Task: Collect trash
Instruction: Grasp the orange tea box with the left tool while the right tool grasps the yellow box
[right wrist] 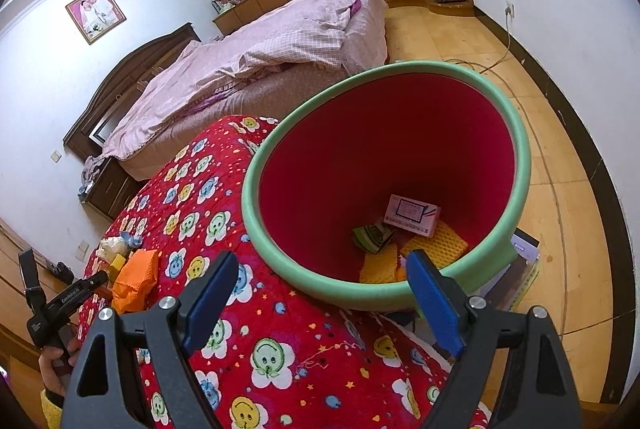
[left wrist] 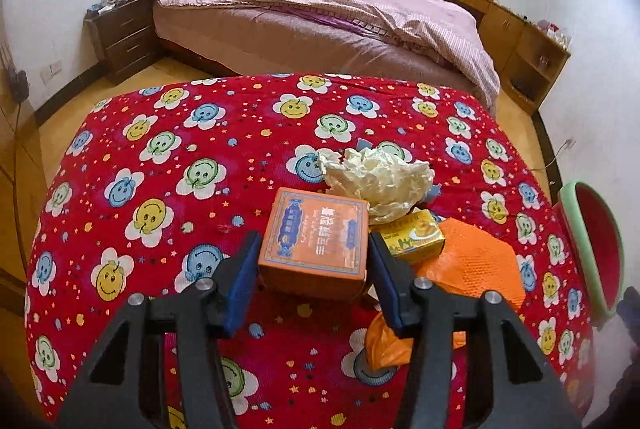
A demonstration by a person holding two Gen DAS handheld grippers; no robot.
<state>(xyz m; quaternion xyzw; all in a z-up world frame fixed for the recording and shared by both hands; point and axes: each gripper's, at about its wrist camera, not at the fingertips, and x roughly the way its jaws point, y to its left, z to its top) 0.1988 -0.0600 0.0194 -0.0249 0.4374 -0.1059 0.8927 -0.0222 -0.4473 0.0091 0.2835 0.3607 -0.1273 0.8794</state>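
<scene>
A: In the left wrist view the left gripper (left wrist: 314,269) sits low in the middle of the frame, its blue pads on either side of the orange box (left wrist: 316,235). The jaws are roughly half spread and flank the box's two side faces. Whether the pads are actually pressing on it cannot be told; they look to be at the faces or just off them.

B: And how should that box handle?

A: It looks like light cardboard, stiff enough at the edges but likely to dent in the middle of a face (probably empty). The two opposite sides, low down where the walls are firmest, seem the place to take it.

B: What lies around it?

A: Just right of it sits a small yellow box (left wrist: 414,235), touching an orange foam net (left wrist: 472,265) toward the lower right. Above, a crumpled wad of pale paper (left wrist: 378,179), soft and nearly weightless. All rest on the red smiley-print cover (left wrist: 160,169).

B: The other one?

A: In the right wrist view the right gripper (right wrist: 320,303) stands spread wide at the bottom of the frame, with nothing between its pads. It hangs before the green-rimmed bin (right wrist: 492,265), whose red inside already has a pink box (right wrist: 412,215) and yellow netting (right wrist: 450,243) at the bottom.
</scene>
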